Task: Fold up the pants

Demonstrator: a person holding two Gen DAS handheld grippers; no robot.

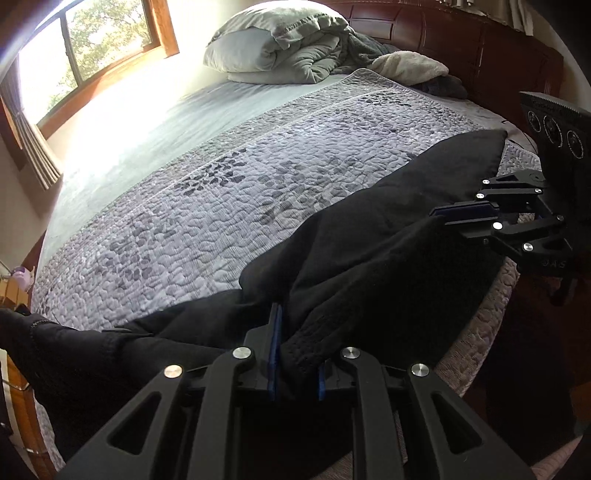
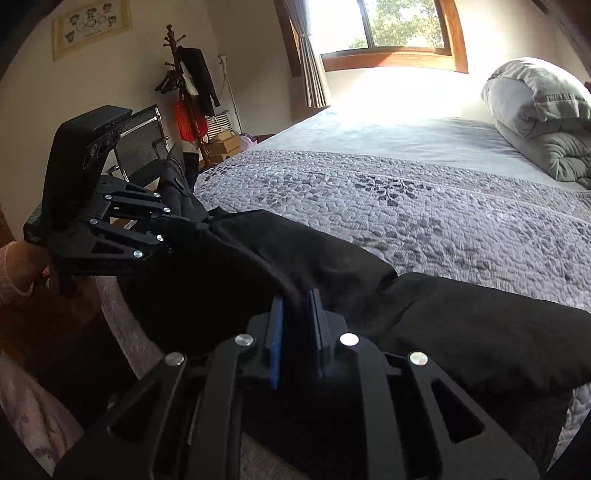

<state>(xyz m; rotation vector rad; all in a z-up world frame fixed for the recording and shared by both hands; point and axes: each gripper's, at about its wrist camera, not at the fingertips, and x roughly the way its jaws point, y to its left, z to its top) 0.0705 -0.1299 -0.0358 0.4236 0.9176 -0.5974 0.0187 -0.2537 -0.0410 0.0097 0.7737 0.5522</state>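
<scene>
Black pants [image 1: 369, 229] lie along the near edge of the bed on a grey quilt [image 1: 221, 192]. My left gripper [image 1: 295, 354] is shut on a fold of the pants' ribbed edge, held a little above the bed. My right gripper [image 2: 297, 332] is shut on the same pants [image 2: 480, 332] further along. In the left wrist view the right gripper [image 1: 458, 218] shows at the right, pinching the cloth. In the right wrist view the left gripper [image 2: 173, 236] shows at the left, holding the cloth; its fingertips are hidden by fabric. The cloth sags between the two grippers.
Grey pillows and a rolled duvet [image 1: 280, 44] lie at the bed's head by a dark wooden headboard [image 1: 480, 48]. A window [image 2: 388, 29] is on the far wall. A coat stand [image 2: 184, 85], a chair [image 2: 142, 144] and boxes stand beyond the bed's foot.
</scene>
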